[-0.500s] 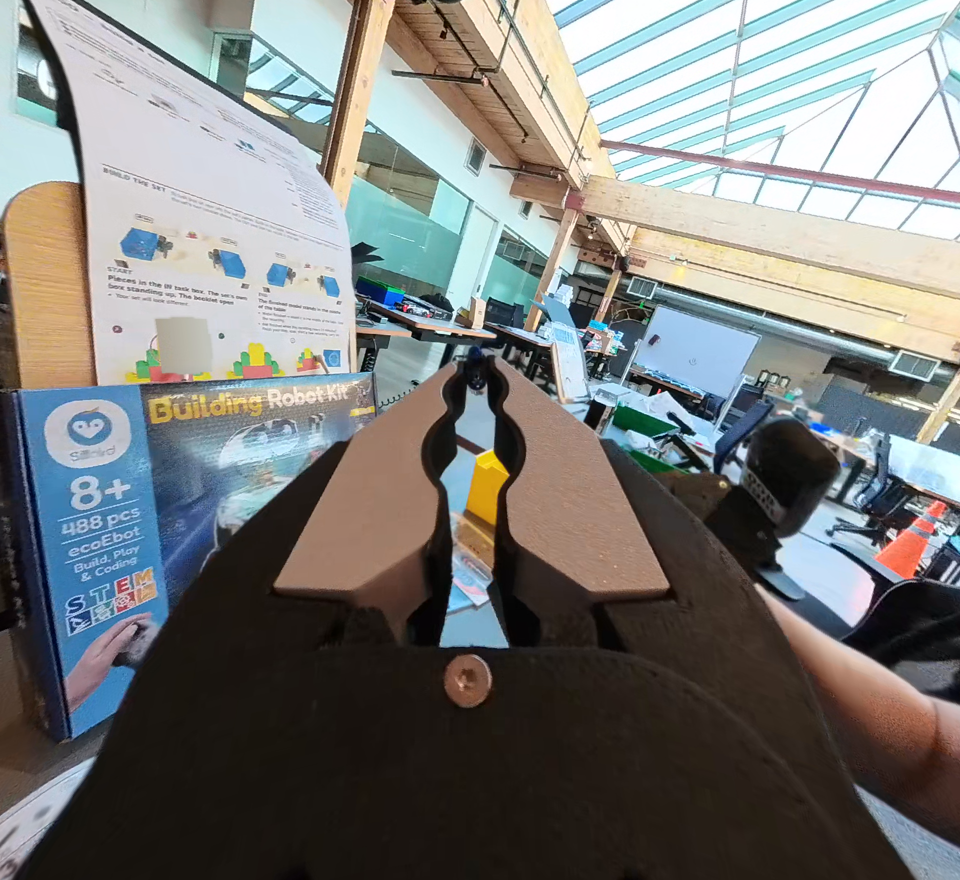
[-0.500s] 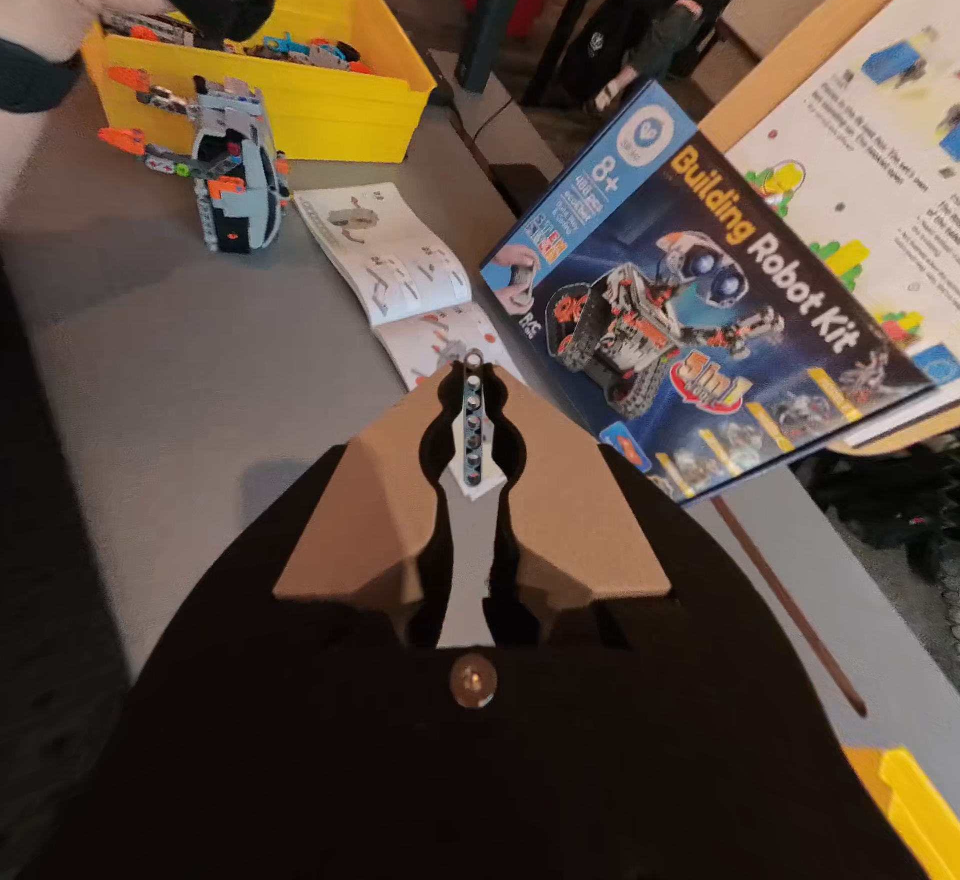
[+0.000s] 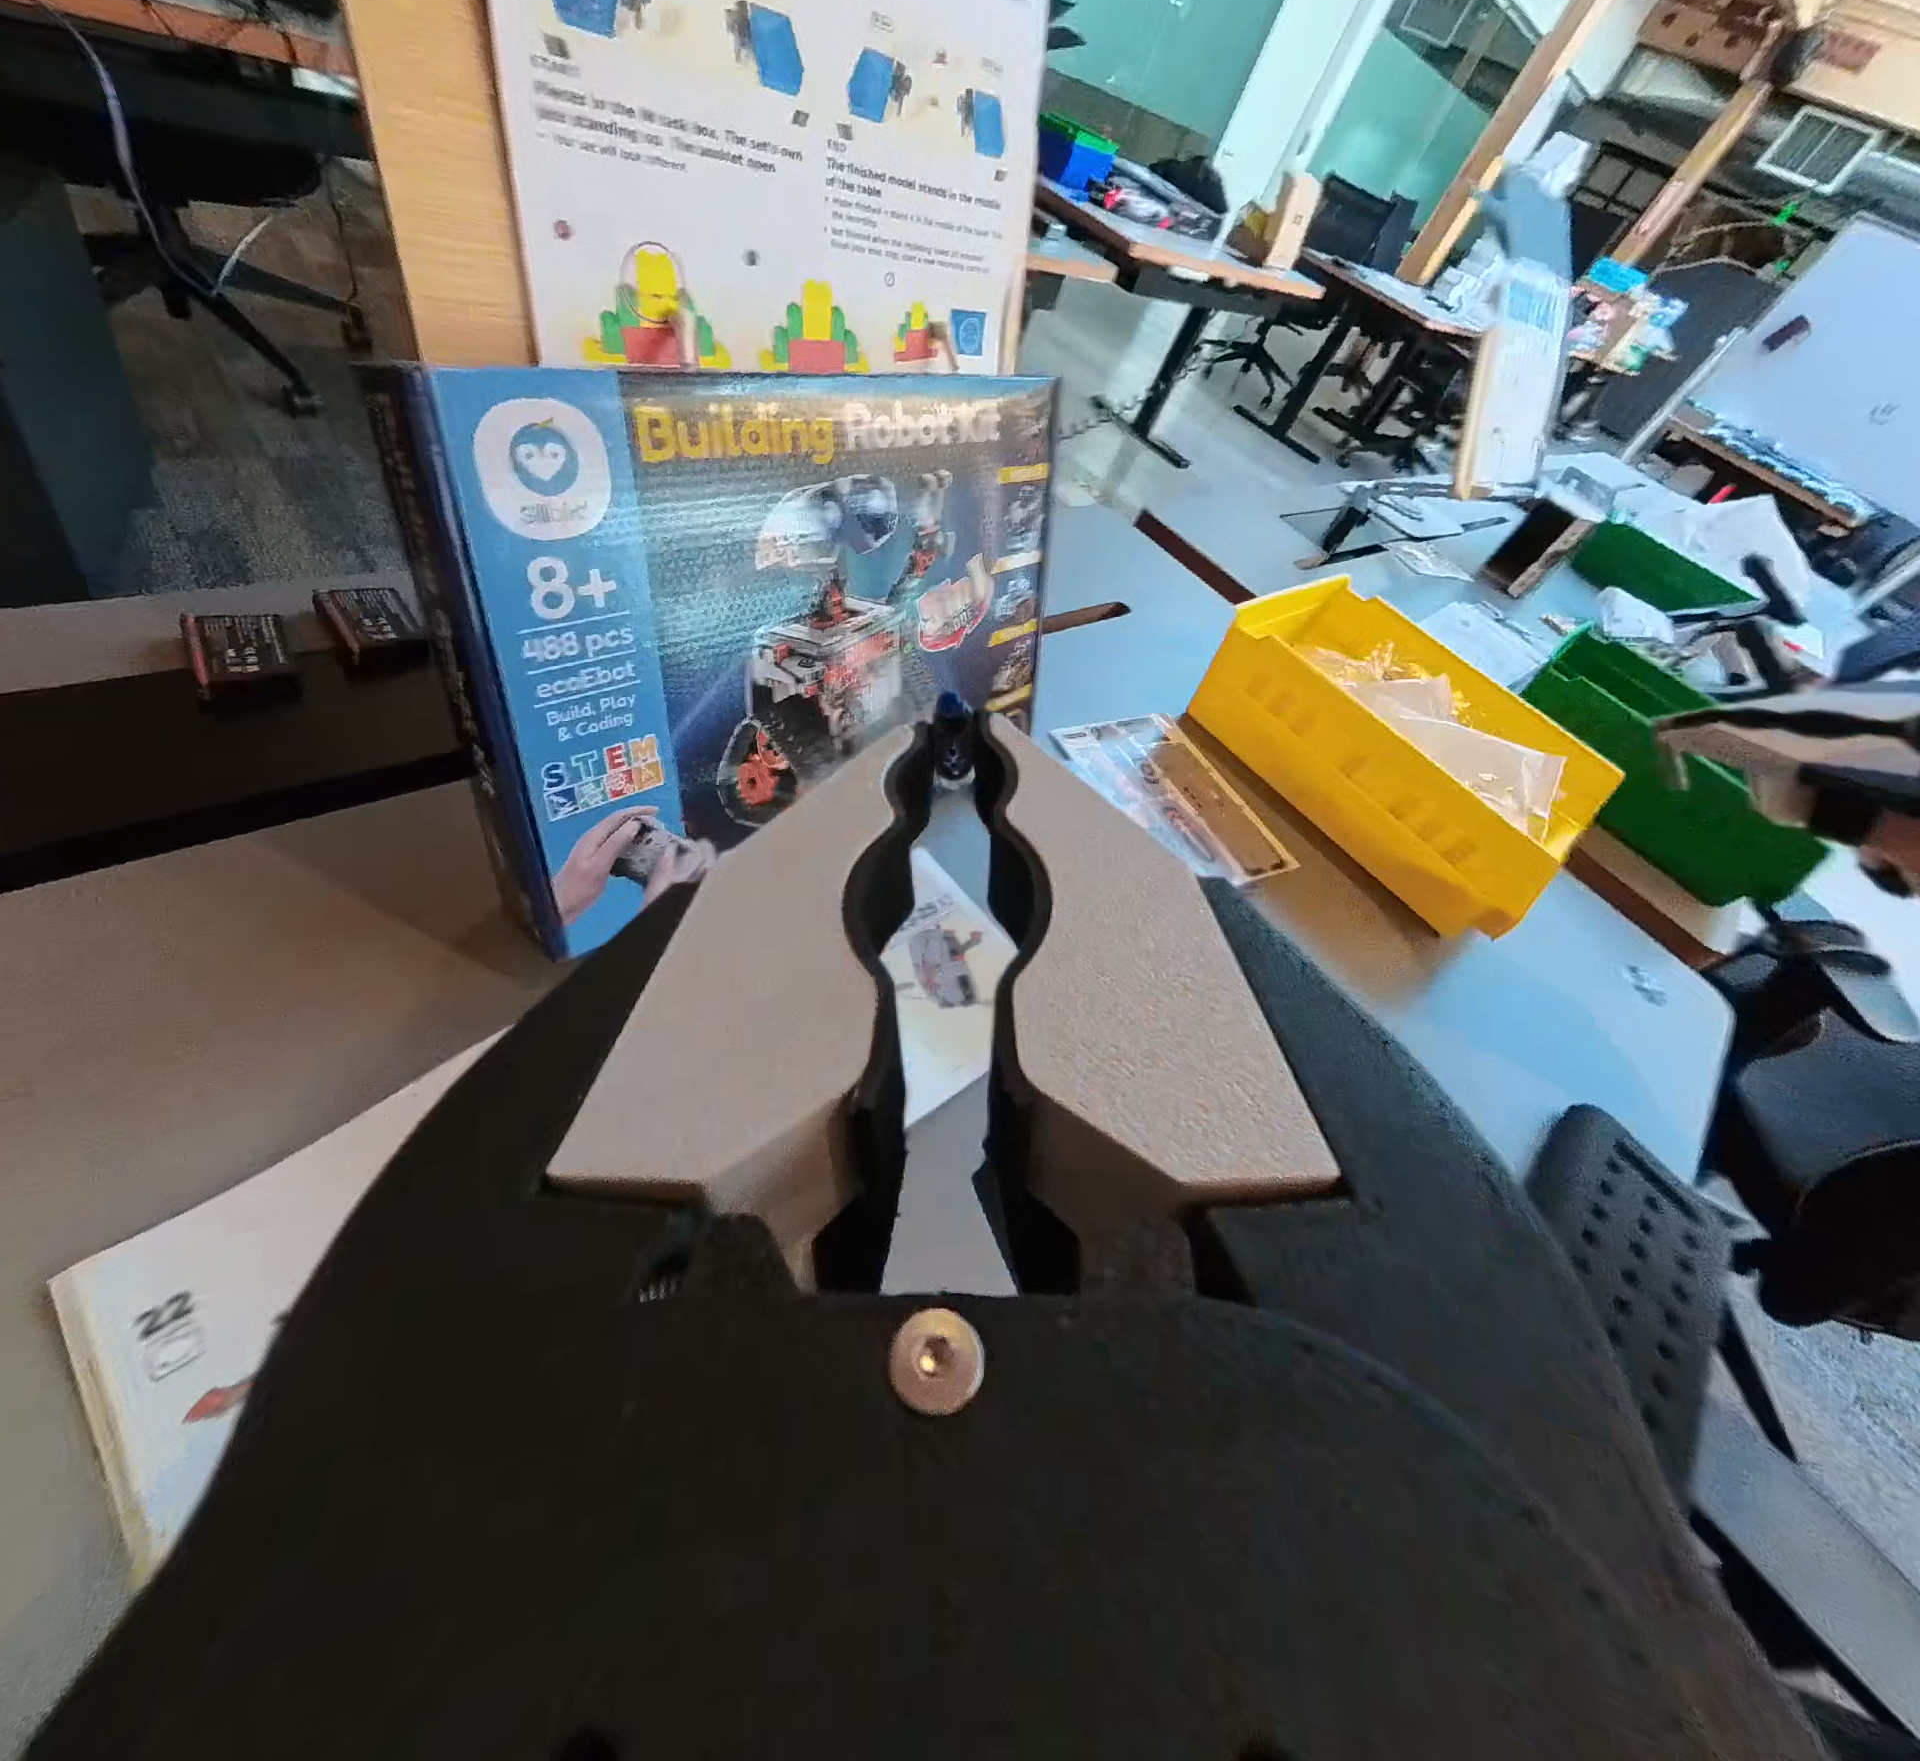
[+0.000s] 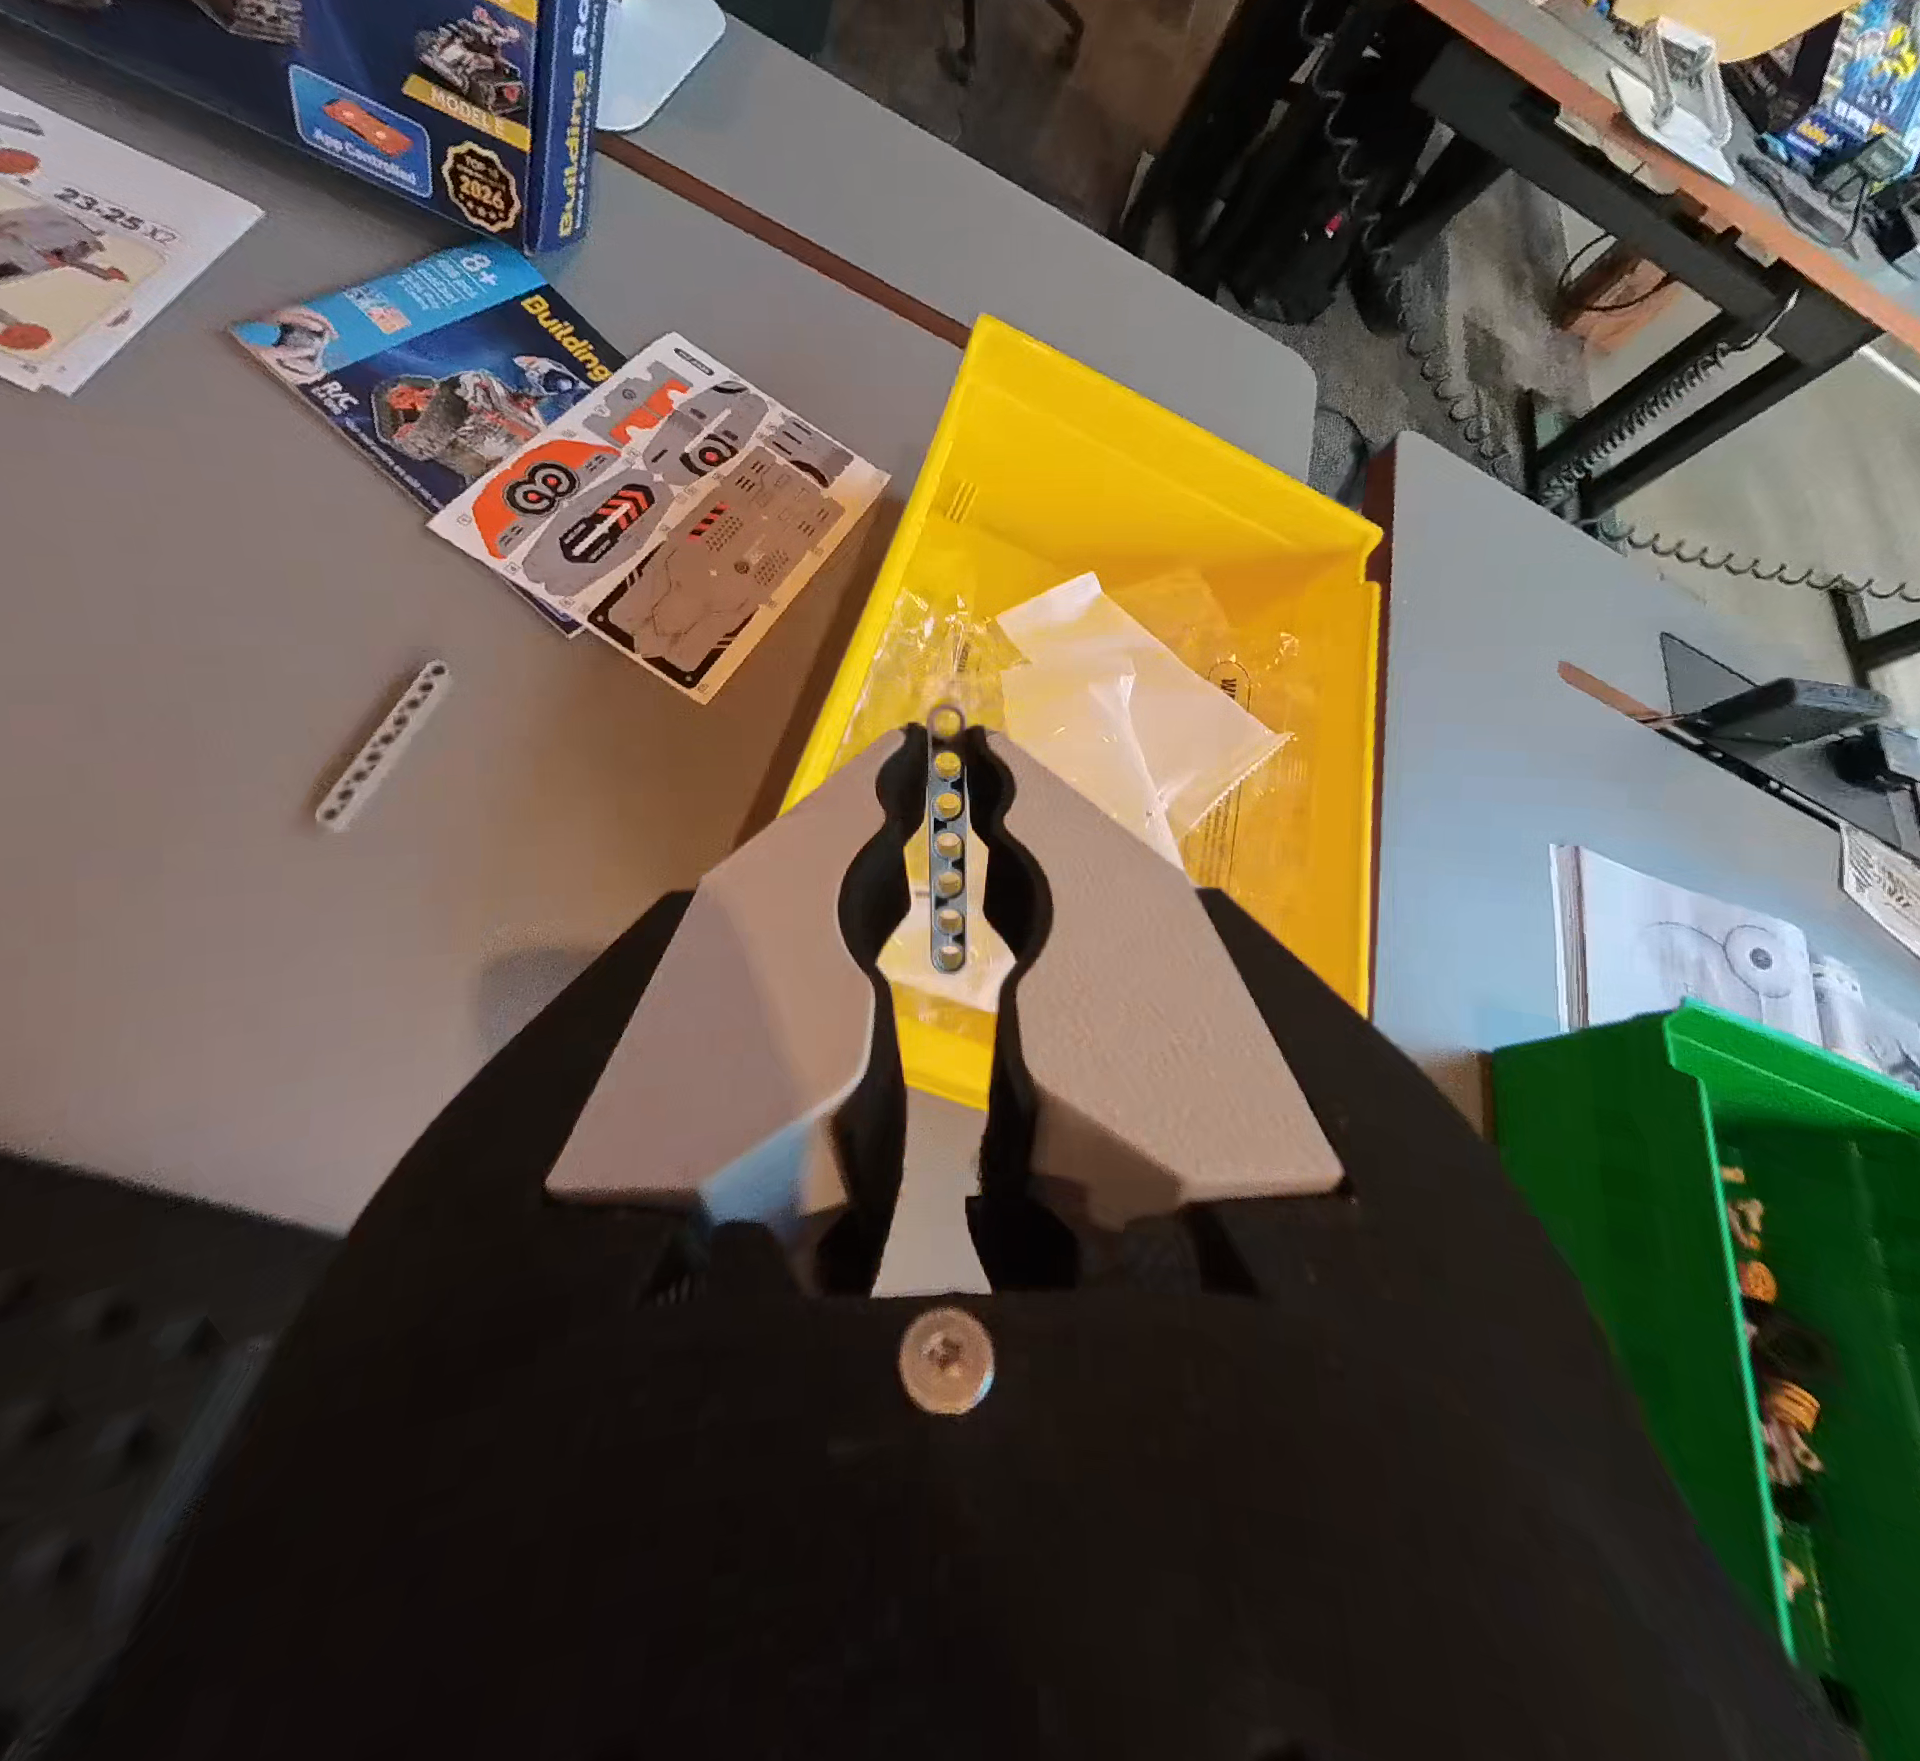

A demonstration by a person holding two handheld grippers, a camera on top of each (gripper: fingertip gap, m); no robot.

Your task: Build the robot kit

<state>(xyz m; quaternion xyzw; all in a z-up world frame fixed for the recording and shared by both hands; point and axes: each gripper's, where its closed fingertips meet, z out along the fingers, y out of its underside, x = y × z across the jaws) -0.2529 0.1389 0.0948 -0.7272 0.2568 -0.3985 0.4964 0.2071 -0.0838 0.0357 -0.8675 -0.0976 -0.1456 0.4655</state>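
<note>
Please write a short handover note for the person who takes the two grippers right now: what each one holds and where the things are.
Left gripper: shut on a small dark blue piece, held in front of the upright kit box.
Right gripper: shut on a grey holed beam, held over the yellow bin, which holds clear plastic bags.
On the grey table: a second holed beam lies loose, with a sticker sheet and a booklet beside the bin. An open manual lies under the left gripper. A green bin sits to the right.
Neither held piece is joined to anything yet.
</note>
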